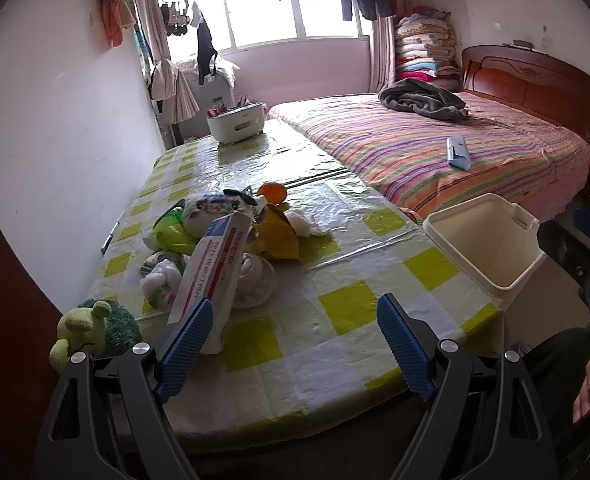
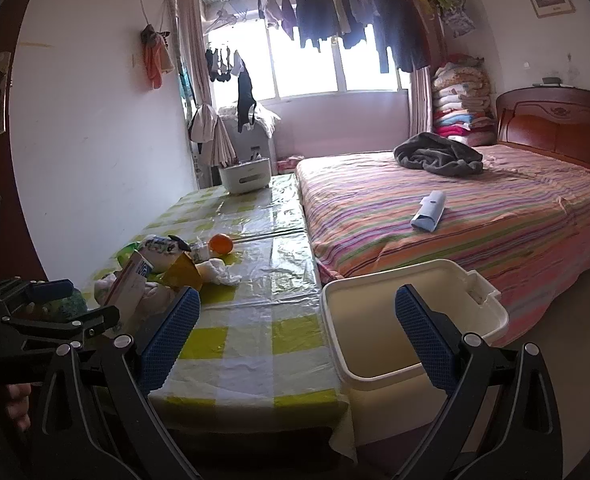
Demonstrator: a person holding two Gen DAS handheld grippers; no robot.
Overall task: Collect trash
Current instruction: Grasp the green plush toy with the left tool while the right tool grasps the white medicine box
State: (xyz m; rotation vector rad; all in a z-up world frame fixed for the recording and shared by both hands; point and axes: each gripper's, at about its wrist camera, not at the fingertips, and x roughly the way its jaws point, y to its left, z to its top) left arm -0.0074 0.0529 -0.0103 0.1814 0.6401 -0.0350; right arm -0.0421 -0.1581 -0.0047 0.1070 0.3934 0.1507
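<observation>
both grippers, left gripper [image 1: 295, 344] and right gripper [image 2: 297, 342], hover with fingers spread wide and empty, so nothing seems collected: the trash pile [image 1: 223, 240] sits on the checked surface [image 1: 335, 304], the white bin [image 2: 407, 320] beside it looks empty.

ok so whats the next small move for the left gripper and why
Probably ease the left gripper forward and to its left to straddle the toothpaste box, then close. Its jaws are open and empty, the box leans on the trash pile right by its left finger, and the white bin stands open past the table's corner.
</observation>
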